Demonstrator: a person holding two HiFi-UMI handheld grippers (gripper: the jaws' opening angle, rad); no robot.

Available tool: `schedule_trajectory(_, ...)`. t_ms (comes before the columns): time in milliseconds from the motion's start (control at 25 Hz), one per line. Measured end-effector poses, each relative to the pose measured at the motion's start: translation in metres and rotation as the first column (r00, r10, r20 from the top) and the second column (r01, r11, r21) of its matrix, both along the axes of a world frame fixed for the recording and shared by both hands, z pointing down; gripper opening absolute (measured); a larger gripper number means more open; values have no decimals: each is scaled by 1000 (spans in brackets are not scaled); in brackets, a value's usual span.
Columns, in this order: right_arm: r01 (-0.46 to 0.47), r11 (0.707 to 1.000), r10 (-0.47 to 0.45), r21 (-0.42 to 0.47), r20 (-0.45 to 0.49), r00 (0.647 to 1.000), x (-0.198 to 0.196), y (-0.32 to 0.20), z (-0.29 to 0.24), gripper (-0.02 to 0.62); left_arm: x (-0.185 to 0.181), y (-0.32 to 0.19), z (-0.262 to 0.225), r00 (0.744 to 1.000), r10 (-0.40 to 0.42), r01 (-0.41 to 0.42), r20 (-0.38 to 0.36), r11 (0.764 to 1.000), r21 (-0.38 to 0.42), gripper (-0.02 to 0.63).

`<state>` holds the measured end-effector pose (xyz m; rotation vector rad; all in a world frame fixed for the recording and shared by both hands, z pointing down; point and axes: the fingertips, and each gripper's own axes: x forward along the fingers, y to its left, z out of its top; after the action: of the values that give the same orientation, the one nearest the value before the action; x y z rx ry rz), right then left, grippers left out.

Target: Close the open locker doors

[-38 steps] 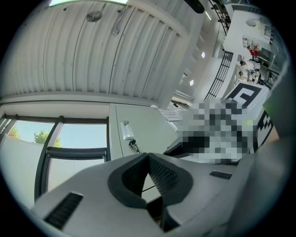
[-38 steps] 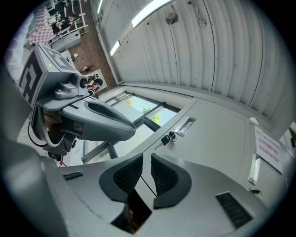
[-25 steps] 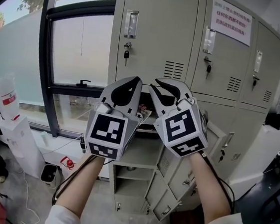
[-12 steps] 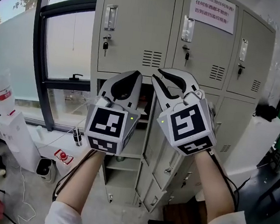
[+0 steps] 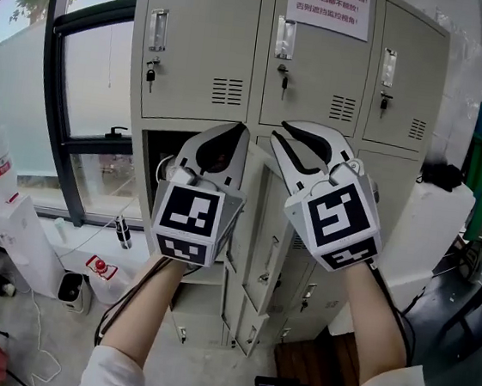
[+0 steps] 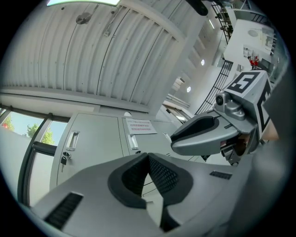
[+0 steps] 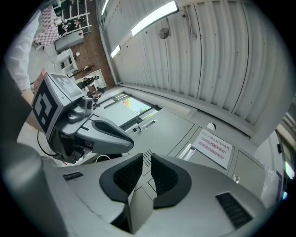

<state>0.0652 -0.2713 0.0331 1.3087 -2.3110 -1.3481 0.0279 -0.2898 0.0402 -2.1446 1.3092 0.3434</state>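
Note:
A grey bank of lockers (image 5: pixel 202 45) fills the head view. Its three upper doors are closed. Below them the left compartment (image 5: pixel 153 165) stands open and dark, and its door (image 5: pixel 257 242) hangs swung out toward me, with another open door (image 5: pixel 251 332) lower down. My left gripper (image 5: pixel 233 129) is raised in front of the open compartment, shut with nothing in it (image 6: pixel 148 156). My right gripper (image 5: pixel 281 132) is beside it in front of the swung door, its jaws a little apart and empty (image 7: pixel 146 157). Neither gripper touches a door.
A paper notice (image 5: pixel 327 6) is stuck on the middle upper door, and keys (image 5: pixel 151 72) hang in the locks. A window (image 5: pixel 89 84) is at the left. White boxes (image 5: pixel 19 245) and a small device (image 5: pixel 70 285) sit on the floor there. A white cabinet (image 5: pixel 423 230) stands to the right.
Both grippers have travelled sideways together along the lockers, which have slid left in the head view. The open door now shows more edge-on behind the right gripper. The jaws stand as before.

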Motion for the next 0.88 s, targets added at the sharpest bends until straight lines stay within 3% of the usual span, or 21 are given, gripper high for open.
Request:
schedule_trajectory(240, 41, 997, -39, -71, 38, 999, 26, 4, 19, 74, 27, 3, 14, 1000, 9, -9, 18, 1000, -22, 15)
schedule_trajectory(560, 103, 981, -89, -167, 87, 992, 40, 6, 56, 74, 35, -1, 42, 1000, -7, 9, 26, 997, -74, 15)
schedule_trajectory(880, 96, 978, -73, -187, 130, 989, 49, 5, 69, 77, 33, -2, 61, 1000, -3, 6, 24, 992, -127, 15)
